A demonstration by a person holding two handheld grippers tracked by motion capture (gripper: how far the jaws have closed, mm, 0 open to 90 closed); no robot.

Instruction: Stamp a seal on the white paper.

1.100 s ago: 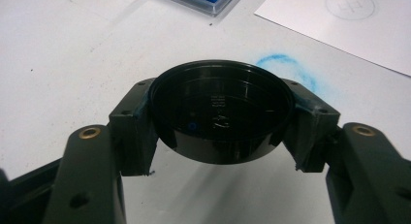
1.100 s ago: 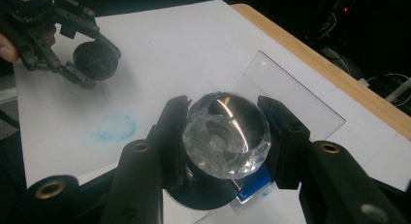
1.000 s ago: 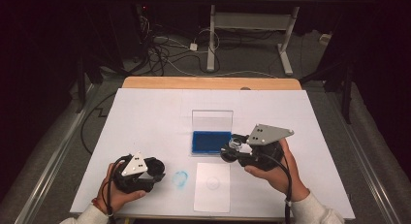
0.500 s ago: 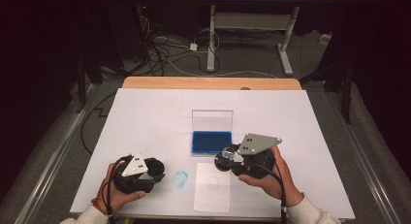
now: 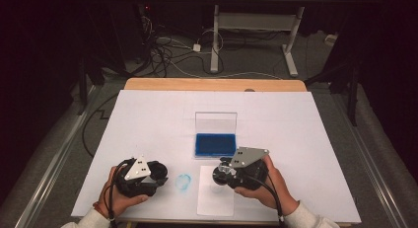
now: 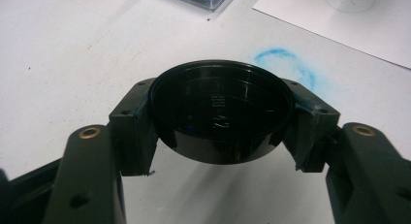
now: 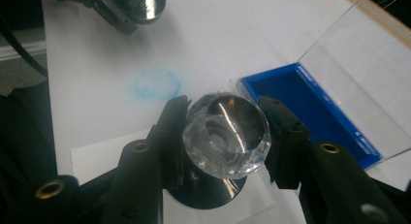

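Right hand-held gripper (image 7: 224, 136) clamps a glass stamp (image 7: 226, 139) over white paper (image 5: 215, 191), near the open blue ink pad case (image 5: 215, 144). Left hand-held gripper (image 6: 220, 120) clamps a black lid (image 6: 220, 115) beside a blue ring smudge (image 5: 183, 181) on the bench (image 5: 148, 114).

Ink pad (image 5: 215, 144) behind paper sheet (image 5: 215, 197), smudge (image 5: 183, 181) left.

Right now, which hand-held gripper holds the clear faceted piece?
The right hand-held gripper, over the paper sheet; it grips the clear faceted stamp. The left hand-held gripper holds a black round cap.
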